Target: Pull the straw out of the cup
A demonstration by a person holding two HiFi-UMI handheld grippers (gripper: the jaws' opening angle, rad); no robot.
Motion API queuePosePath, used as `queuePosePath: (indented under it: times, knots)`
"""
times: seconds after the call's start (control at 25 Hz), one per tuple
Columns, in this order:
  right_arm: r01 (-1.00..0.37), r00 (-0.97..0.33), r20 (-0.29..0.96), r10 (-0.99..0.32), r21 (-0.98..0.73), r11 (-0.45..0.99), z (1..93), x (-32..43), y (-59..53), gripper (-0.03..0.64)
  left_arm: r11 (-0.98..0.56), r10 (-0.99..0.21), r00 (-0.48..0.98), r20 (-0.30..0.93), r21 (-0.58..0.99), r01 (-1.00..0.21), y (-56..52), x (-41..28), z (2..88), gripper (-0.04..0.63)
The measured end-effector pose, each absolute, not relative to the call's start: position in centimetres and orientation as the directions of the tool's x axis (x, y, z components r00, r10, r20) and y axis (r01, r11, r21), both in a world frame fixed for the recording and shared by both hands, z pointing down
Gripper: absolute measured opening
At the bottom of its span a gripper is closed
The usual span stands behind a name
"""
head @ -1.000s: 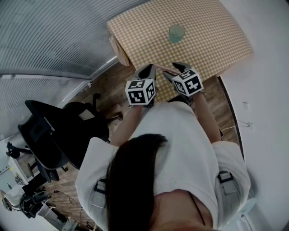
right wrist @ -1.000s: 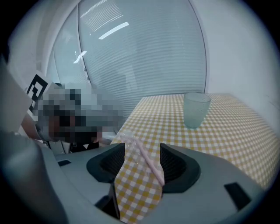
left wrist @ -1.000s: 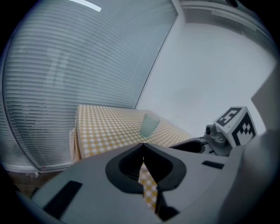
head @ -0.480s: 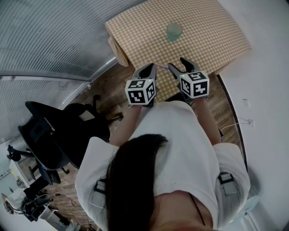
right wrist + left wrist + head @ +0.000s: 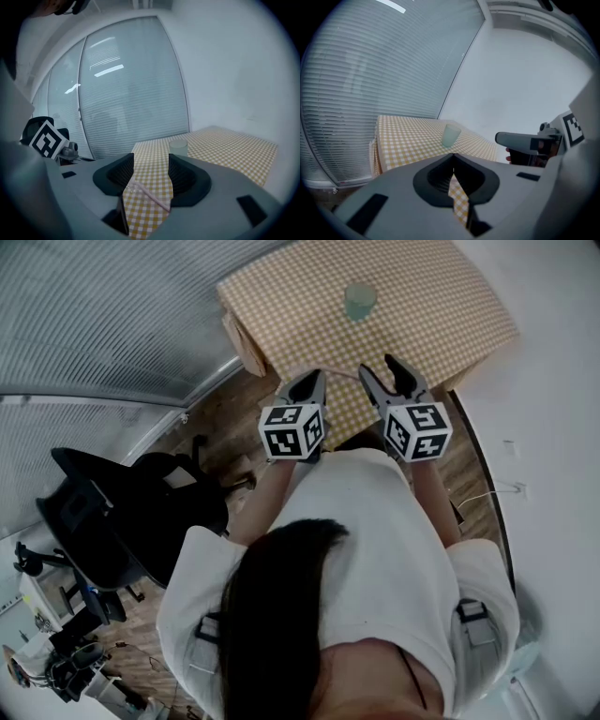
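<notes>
Head view: noted cup (image 5: pixel 359 302) upright on checked worktop (image 5: pixel 441 296), well clear of every edge, with left hand-held gripper (image 5: pixel 314 379) and right hand-held gripper (image 5: pixel 380 369) side by side over the near edge. Left gripper view: found jaws pressed together, pointing toward the cup. Right gripper view: found jaws apart, pink straw (image 5: pixel 149 196) slanting between them over the worktop, short of the cup.

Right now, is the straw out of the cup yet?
Looks done: the cup stands alone on the checked table, no straw showing in it. The pink straw shows between the open jaws of the right hand-held gripper, not pinched. The left hand-held gripper is shut and empty. Nothing seems left.
</notes>
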State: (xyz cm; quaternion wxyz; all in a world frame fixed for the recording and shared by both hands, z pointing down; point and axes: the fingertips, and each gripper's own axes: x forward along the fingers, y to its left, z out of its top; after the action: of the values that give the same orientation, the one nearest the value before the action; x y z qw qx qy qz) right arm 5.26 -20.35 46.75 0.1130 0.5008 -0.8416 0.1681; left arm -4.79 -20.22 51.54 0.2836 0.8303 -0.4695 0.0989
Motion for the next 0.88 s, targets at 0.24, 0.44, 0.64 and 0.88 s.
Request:
queuePosePath:
  times: [0.24, 0.44, 0.64, 0.88]
  knots:
    - [-0.917, -0.397, 0.284, -0.873, -0.143, 0.371, 44.6, 6.6, -19.8, 0.227, -0.408, -0.727, 0.549, 0.414, 0.384, -0.829, -19.9, -4.5, 50.2, 0.009]
    - [-0.926, -0.377, 0.267, -0.887, -0.088, 0.367, 44.3, 6.8, -18.7, 0.091, -0.438, -0.739, 0.560, 0.375, 0.365, -0.822, -19.3, -3.4, 48.4, 0.009]
    - [-0.927, -0.376, 0.276, -0.884, -0.122, 0.356, 45.2, 6.6, -17.9, 0.055, -0.465, -0.756, 0.561, 0.337, 0.328, -0.823, -18.7, -2.4, 47.3, 0.009]
    - [-0.951, -0.306, 0.290, -0.907, -0.146, 0.274, 46.2, 8.2, -17.2, 0.038, -0.472, -0.760, 0.559, 0.331, 0.310, -0.825, -18.3, -1.2, 47.3, 0.009]
